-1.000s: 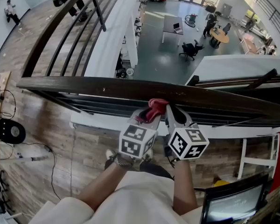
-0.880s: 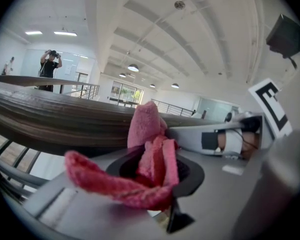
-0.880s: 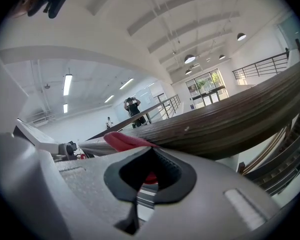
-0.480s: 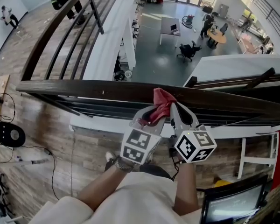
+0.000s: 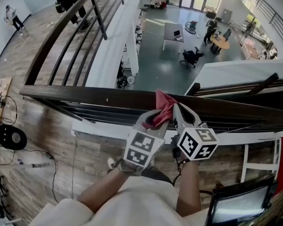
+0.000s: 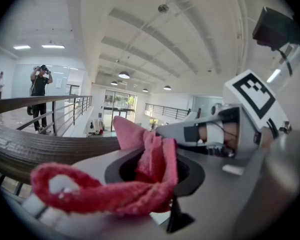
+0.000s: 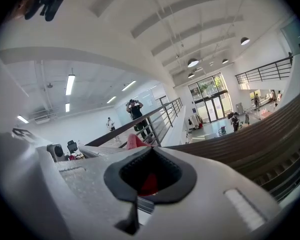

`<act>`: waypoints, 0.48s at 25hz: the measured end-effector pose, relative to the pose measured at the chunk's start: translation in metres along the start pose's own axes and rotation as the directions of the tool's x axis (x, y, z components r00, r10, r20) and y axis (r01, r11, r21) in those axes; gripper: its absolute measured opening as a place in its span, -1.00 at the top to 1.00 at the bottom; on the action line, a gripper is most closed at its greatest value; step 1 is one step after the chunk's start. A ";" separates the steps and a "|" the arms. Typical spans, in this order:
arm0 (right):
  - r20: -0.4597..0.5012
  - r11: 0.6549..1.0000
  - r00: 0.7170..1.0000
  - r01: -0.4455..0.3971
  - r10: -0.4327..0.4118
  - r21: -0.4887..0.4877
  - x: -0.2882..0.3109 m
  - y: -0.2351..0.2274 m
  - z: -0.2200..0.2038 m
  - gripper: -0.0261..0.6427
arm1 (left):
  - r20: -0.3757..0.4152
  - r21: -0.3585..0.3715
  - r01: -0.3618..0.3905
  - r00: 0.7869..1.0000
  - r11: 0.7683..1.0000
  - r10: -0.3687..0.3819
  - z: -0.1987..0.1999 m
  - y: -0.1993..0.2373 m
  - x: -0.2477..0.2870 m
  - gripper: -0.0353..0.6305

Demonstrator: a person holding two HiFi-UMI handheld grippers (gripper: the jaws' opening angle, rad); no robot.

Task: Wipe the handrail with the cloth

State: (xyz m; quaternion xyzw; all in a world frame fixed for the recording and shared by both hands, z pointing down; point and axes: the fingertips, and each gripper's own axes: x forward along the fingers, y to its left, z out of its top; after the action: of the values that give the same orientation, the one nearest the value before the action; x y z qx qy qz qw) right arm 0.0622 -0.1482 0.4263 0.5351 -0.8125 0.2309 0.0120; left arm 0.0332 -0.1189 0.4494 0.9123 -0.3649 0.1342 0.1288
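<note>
Currently the red cloth (image 5: pixel 163 106) sits draped over the top of the dark wooden handrail (image 5: pixel 85 94), about midway along the stretch in the head view, bunched and rising to a small peak above the rail. The left gripper (image 5: pixel 152 120) comes up to the handrail from the person's side. Its jaws are closed tight on a thick fold of the cloth, and a looped tail of the fabric spills back over the near part of the jaws in the left gripper view. The right gripper (image 5: pixel 179 111) lies just beside it, on the cloth's right, its tips also at the handrail. Its jaws are together. A patch of red shows through the notch between the pads in the right gripper view, but I can't settle whether that is cloth being pinched or cloth lying just behind. Beyond the handrail the lower floor holds a grey table (image 5: pixel 174 31) and a black office chair (image 5: pixel 191 57). A dark monitor (image 5: pixel 240 205) stands on the near side of the handrail, at the lower right.
</note>
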 end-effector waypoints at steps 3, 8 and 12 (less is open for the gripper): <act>-0.026 1.000 1.000 -0.002 0.001 -0.021 0.005 0.001 0.001 0.91 | -0.023 0.008 0.006 1.000 1.000 -0.006 0.001 0.000 0.000 0.68; -0.059 1.000 0.998 0.001 -0.002 -0.023 0.013 0.002 -0.001 0.91 | -0.047 0.004 -0.004 0.999 1.000 0.004 0.000 0.010 -0.001 0.68; -0.062 0.999 0.998 0.014 -0.016 -0.042 0.015 0.004 -0.003 0.91 | -0.034 -0.043 0.014 0.999 0.999 -0.015 -0.001 0.014 -0.001 0.68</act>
State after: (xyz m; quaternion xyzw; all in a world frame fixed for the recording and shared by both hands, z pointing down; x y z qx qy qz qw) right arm 0.0511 -0.1587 0.4319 0.5333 -0.8123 0.2306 0.0503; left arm 0.0222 -0.1279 0.4523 0.9095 -0.3588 0.1409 0.1557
